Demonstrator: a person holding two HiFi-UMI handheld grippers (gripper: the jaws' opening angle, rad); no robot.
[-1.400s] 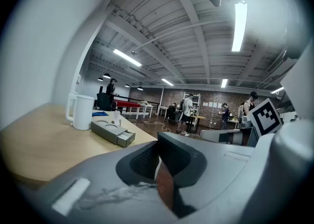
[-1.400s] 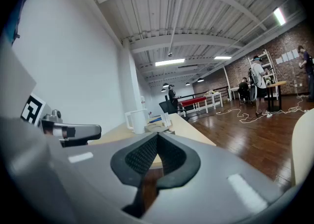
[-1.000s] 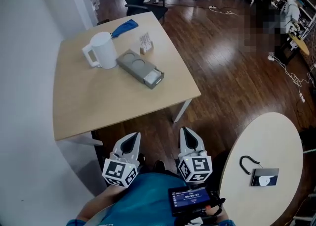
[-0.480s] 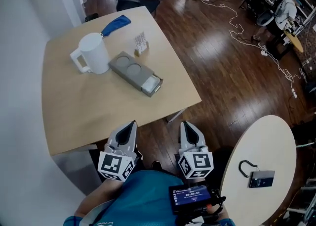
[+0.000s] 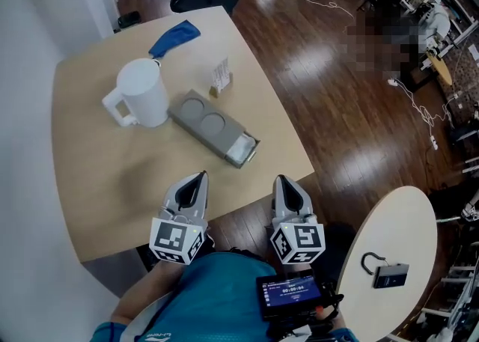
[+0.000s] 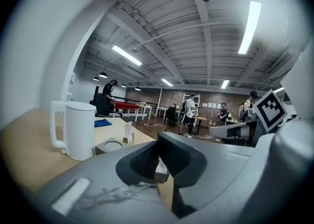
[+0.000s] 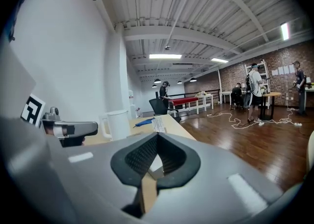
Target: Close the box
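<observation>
Box [image 6: 111, 145], just ahead of left gripper [image 6: 158, 143]: near end masked by the closed jaws, w/ only the grey top, one round recess & a sliver of white drawer showing. In right gripper [image 7: 157, 137] view, box sits almost wholly behind the jaws. Card [image 5: 220, 75] beyond box: print too small to read. Screen [image 5: 288, 295] behind grippers: readout illegible.

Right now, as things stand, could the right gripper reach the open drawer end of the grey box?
Probably yes: the right gripper hovers by the near edge of the table, and the grey box turns its slid-out drawer toward it, with only bare tabletop between. The white jug stands clear.
</observation>
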